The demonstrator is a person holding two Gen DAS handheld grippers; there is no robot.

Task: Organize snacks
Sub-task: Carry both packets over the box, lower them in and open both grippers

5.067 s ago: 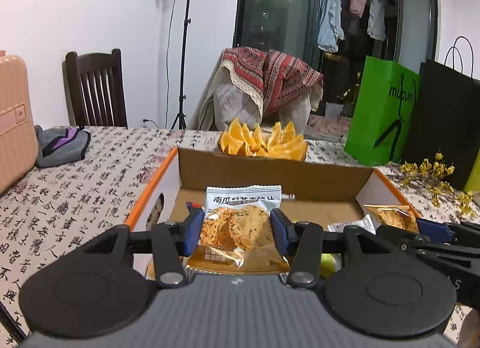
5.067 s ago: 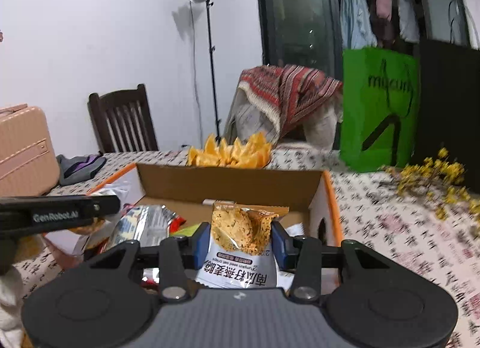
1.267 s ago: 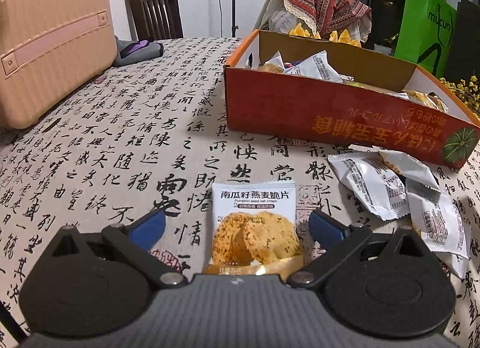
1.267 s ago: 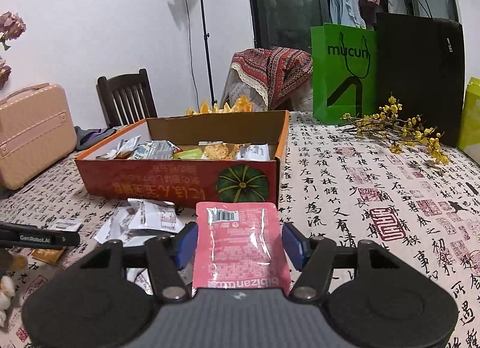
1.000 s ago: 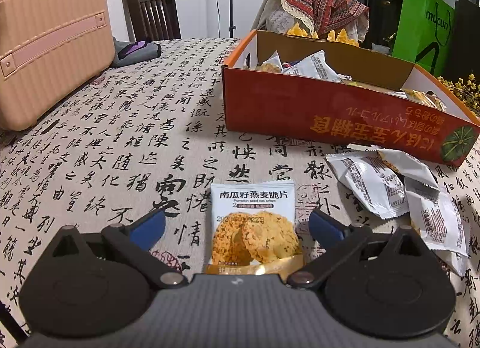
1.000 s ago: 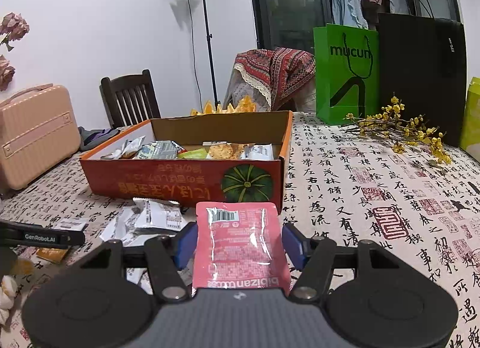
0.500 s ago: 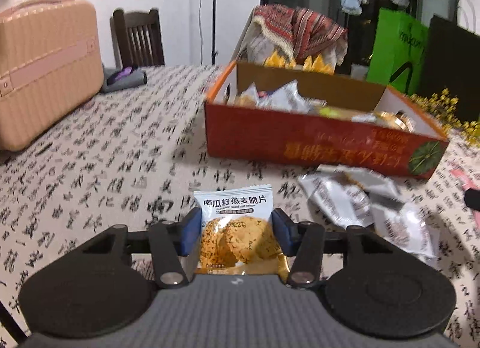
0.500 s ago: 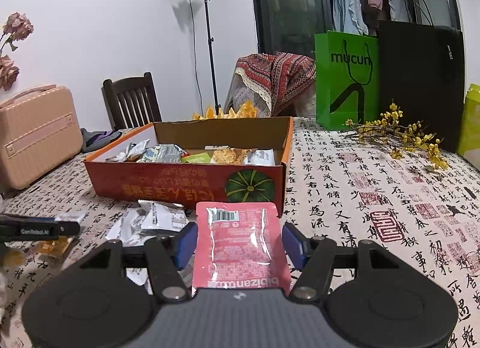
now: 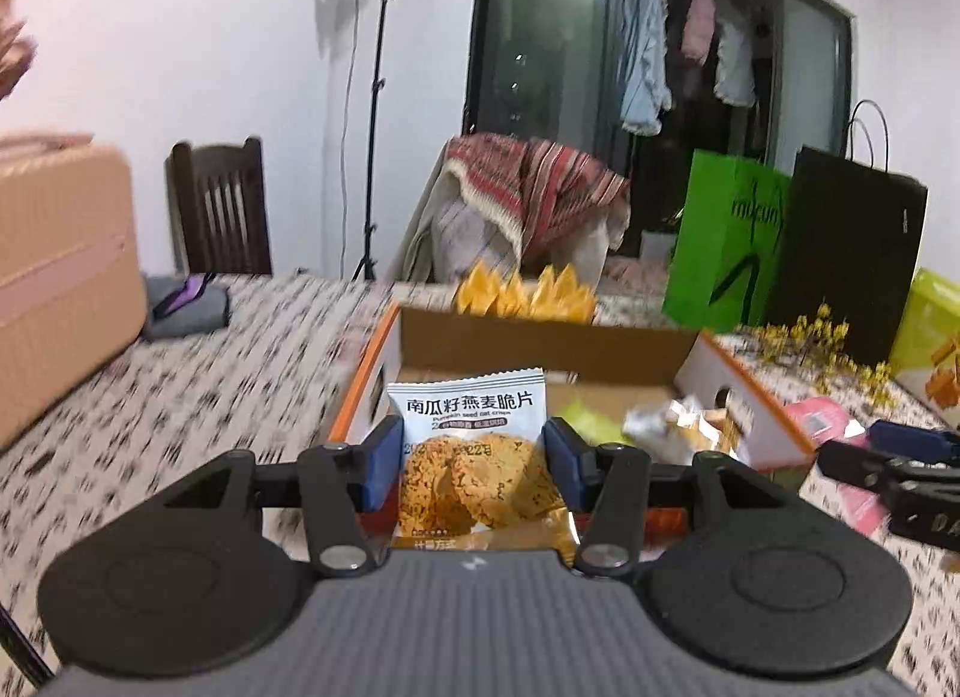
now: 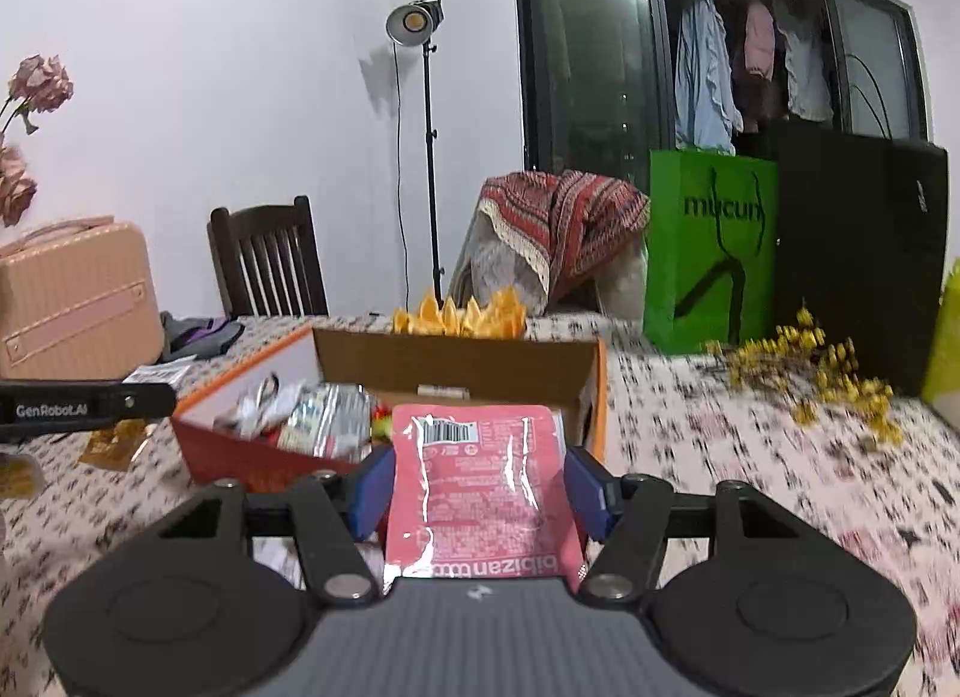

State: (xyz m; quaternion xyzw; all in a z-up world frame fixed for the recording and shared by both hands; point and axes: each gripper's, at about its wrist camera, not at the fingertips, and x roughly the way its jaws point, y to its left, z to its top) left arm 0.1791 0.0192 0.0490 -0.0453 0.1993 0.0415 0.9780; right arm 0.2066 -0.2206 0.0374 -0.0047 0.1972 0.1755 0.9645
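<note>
Snack packets are sitting in both grippers, up in the air near the orange box (image 9: 744, 397). Left gripper (image 9: 473, 466), whose jaws have just been closing, is squeezing a white and gold cracker packet (image 9: 477, 457) with round cookies on it. Right gripper (image 10: 478, 484) is squeezing a shiny pink packet (image 10: 480, 487) with a barcode. More packets are lying in the box. Far behind, a green bag (image 10: 708, 247) and yellow flowers (image 10: 822, 373) are sitting on the printed tablecloth (image 10: 750, 457).
</note>
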